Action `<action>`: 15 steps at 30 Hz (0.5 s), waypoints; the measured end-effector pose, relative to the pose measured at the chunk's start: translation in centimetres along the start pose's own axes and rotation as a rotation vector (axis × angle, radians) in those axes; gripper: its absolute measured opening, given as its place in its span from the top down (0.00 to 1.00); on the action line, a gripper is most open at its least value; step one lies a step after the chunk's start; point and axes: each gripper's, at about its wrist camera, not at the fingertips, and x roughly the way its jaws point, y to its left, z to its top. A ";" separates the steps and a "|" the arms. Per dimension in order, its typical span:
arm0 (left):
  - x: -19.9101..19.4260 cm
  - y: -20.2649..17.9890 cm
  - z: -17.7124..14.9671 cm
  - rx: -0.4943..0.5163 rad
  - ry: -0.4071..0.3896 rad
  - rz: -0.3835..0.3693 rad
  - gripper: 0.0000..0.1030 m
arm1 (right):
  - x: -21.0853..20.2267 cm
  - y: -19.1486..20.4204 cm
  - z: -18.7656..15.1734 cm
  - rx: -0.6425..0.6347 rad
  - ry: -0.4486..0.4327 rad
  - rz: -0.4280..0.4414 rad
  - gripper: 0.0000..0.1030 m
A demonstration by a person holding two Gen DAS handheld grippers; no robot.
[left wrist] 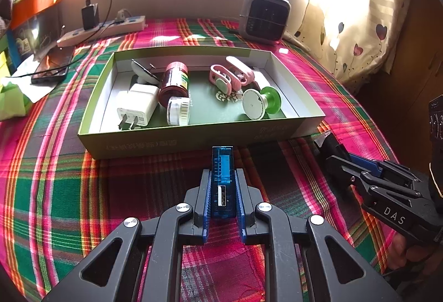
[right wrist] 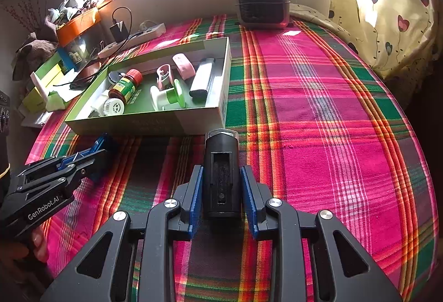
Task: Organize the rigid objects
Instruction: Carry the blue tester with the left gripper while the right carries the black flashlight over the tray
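Left tongs (left wrist: 223,180) clamp translucent blue USB adapter (left wrist: 222,169) before shallow green cardboard box (left wrist: 193,140) | right tongs (right wrist: 223,185) pinch black cylindrical device (right wrist: 221,171) (recessed slot shows only here) | lettering: "DAS", "GenRobot.AI" | plaid-clothed worktop (right wrist: 318,135) beneath

A translucent blue USB module (left wrist: 222,180) was clamped between the left gripper's (left wrist: 223,185) blue pads (left wrist: 206,199). Ahead, a green box (left wrist: 193,140) was seen on pink-green-orange plaid cloth (left wrist: 69,191).
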 end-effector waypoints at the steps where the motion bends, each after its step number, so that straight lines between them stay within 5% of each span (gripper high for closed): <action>1: -0.1 0.0 0.0 -0.001 -0.002 -0.002 0.85 | -0.1 0.1 0.0 0.001 -0.002 0.004 0.72; 15: -1.9 0.5 0.8 -0.006 -0.035 -0.025 0.85 | -1.4 1.1 0.5 -0.008 -0.028 0.027 0.72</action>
